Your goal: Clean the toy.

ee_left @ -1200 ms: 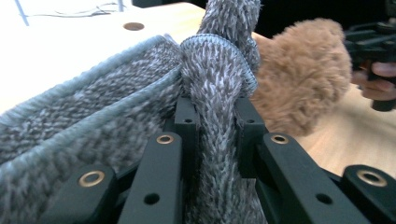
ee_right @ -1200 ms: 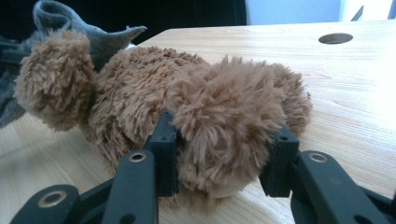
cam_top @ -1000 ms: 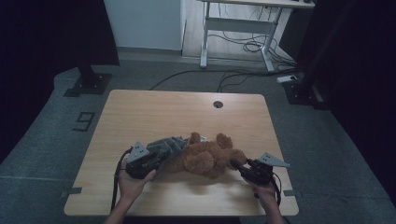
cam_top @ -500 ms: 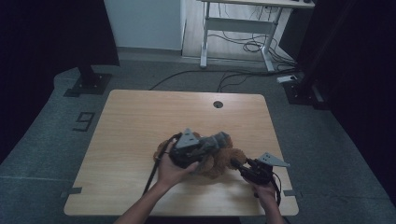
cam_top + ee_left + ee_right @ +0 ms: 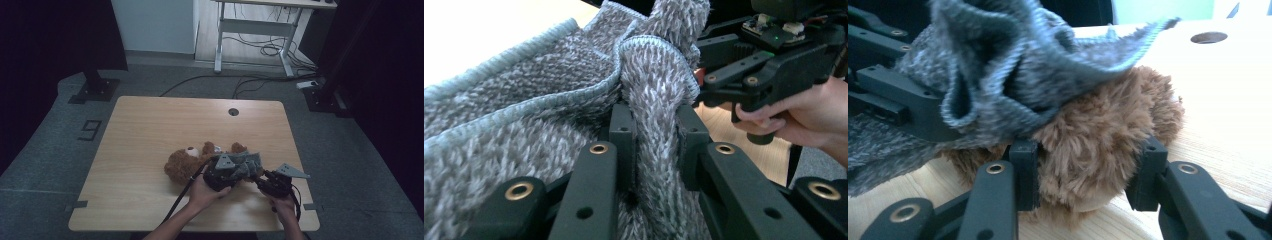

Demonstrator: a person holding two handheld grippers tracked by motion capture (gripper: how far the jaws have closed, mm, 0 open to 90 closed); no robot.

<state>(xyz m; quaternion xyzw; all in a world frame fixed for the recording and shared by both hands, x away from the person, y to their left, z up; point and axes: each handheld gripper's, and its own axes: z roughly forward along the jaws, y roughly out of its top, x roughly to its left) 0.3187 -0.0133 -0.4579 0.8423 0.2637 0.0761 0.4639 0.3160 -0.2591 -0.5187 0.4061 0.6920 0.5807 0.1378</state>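
Note:
A brown teddy bear [image 5: 182, 164] lies on the wooden table [image 5: 145, 125], its head toward the left. A grey knit cloth [image 5: 248, 162] is bunched over the bear's right end. My left gripper [image 5: 239, 169] is shut on a fold of this cloth [image 5: 656, 125], with the pads pressing it from both sides. From the right, my right gripper [image 5: 261, 181] is shut on a brown plush limb [image 5: 1088, 140] of the bear; its jaws [image 5: 1088, 172] squeeze the fur just above the tabletop. The cloth [image 5: 1013, 65] hangs over that limb. The two grippers are close together.
A round cable hole [image 5: 233, 111] sits near the table's far edge. The left gripper's cable [image 5: 180, 200] trails to the front edge. On the floor behind are a white desk frame [image 5: 255, 30], loose cables [image 5: 260, 50] and black stand bases [image 5: 95, 90].
My left gripper has moved to the right along the bear, drawing the grey cloth with it, and now sits beside the right gripper. The bear's head is uncovered. The right gripper has stayed put.

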